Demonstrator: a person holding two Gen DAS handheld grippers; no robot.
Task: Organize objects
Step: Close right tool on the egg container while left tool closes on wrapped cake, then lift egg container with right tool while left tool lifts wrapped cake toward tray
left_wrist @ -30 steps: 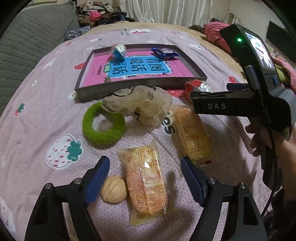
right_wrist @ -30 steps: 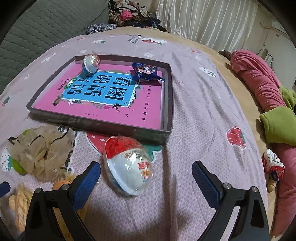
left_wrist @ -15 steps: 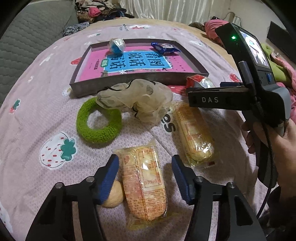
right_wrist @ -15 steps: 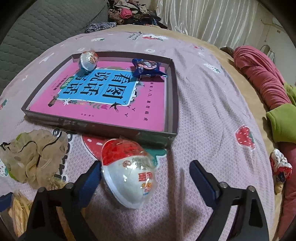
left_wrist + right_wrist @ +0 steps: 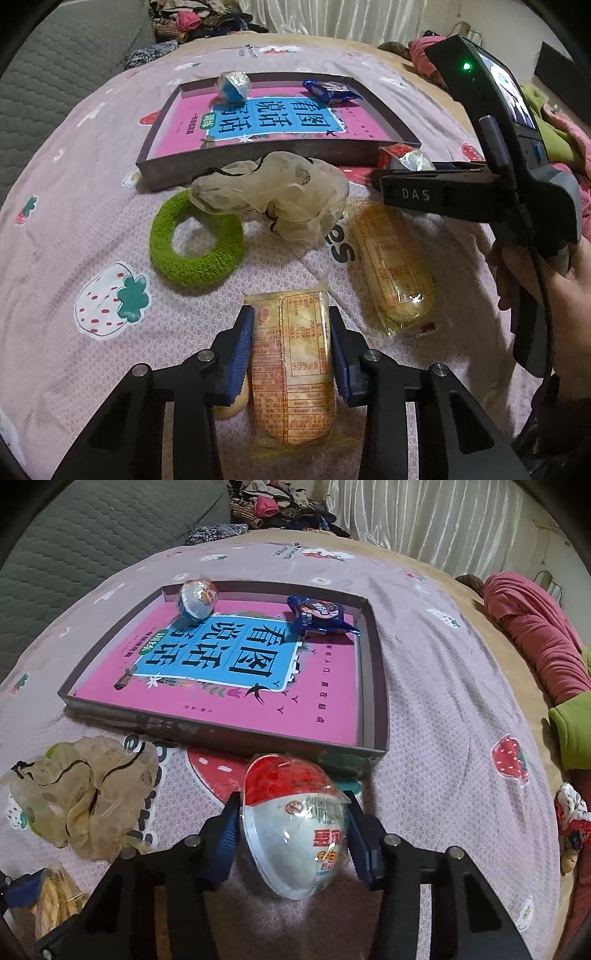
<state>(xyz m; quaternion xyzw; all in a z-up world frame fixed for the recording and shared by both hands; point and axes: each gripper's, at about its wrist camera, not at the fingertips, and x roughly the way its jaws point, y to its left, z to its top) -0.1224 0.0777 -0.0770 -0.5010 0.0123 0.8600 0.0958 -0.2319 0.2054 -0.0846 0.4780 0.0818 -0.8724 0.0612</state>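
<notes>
Both pairs of jaws had narrowed since a second before and were closing. The left gripper (image 5: pixel 291 343) had its blue pads against the sides of a yellow snack packet (image 5: pixel 291 369) lying on the pink bedspread (image 5: pixel 66 240), a walnut (image 5: pixel 232 406) just beside its left pad. The right gripper (image 5: pixel 293 834) pressed on a red-and-white egg-shaped toy (image 5: pixel 295 823) in front of the shallow tray (image 5: pixel 373 686). That tray held a pink book (image 5: pixel 221 664), a blue-topped egg (image 5: pixel 197 598) and a blue wrapper (image 5: pixel 319 618). Near the tray lay a green ring (image 5: pixel 195 240), a beige scrunchie (image 5: pixel 273 192) and a second yellow packet (image 5: pixel 395 266).
</notes>
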